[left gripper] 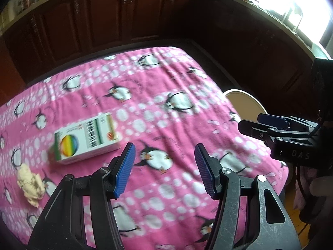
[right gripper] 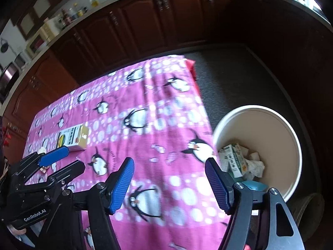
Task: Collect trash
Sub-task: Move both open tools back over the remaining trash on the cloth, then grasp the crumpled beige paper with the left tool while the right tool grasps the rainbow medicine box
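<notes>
A white and green carton with a rainbow circle [left gripper: 85,139] lies flat on the pink penguin tablecloth [left gripper: 166,95], left of and beyond my left gripper [left gripper: 164,152]. That gripper is open, with only cloth between its blue pads. A crumpled cream paper wad [left gripper: 30,184] sits at the cloth's left edge. My right gripper [right gripper: 169,164] is open and empty above the cloth's right side, next to the white trash bucket [right gripper: 270,125]. In the bucket lie a green and white carton [right gripper: 234,160] and crumpled paper [right gripper: 256,166]. The right wrist view also shows the rainbow carton [right gripper: 72,138].
The bucket [left gripper: 245,104] stands on dark carpet [right gripper: 229,79] off the cloth's right edge. Dark wooden cabinets [left gripper: 124,16] run behind the table. The two grippers sit side by side, the right one [left gripper: 250,120] close to the left. Small white scraps [right gripper: 158,148] lie on the cloth.
</notes>
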Demonstrator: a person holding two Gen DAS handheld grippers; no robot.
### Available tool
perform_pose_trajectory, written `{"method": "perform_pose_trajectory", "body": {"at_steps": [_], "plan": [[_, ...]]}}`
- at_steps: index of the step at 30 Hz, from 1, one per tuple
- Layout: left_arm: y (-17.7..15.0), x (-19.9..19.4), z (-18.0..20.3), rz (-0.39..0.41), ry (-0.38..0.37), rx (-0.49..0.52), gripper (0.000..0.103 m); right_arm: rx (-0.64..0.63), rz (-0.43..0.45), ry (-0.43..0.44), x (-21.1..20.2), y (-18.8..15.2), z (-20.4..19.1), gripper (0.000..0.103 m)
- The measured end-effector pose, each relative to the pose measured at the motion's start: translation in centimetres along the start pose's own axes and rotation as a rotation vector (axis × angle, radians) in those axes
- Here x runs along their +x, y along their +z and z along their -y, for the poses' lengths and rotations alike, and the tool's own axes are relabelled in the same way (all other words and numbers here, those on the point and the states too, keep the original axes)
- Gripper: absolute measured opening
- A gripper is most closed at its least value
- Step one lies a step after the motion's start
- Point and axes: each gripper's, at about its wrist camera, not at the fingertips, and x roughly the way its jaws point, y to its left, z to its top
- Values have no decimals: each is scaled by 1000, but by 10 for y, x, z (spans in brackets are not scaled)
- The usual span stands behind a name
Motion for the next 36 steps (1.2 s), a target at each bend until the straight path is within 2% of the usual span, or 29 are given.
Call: {"method": "perform_pose_trajectory", "body": {"at_steps": [4,8,14,17,20,23,27,30,33,36], "plan": [[-9,-8,-30,-23,7,-37,58,-43,-22,23,12,4,-23,68],[-19,-27,-77,-31,65,-87,58,-87,-33,66,23,11,-48,68],[-37,-53,-149,-33,166,-193,58,-148,-59,182,45,21,-93,68],[-49,-56,-178,-46,210,-250,58,-172,-75,195,61,26,-115,68],[-57,-54,-198,-53,223,-309,58,-173,-73,207,73,36,-129,68],[-61,-48,-209,-61,218,-352,58,-165,-69,203,86,52,-139,68],[-62,-41,-216,-68,215,-378,58,-168,-62,127,109,75,-150,68],[-61,-37,-219,-75,210,-388,58,-191,-100,76,130,85,-156,68],[-59,-35,-223,-79,204,-388,58,-224,-184,57,147,80,-161,68],[-59,-35,-226,-82,194,-385,58,-253,-225,83,138,61,-163,68]]}}
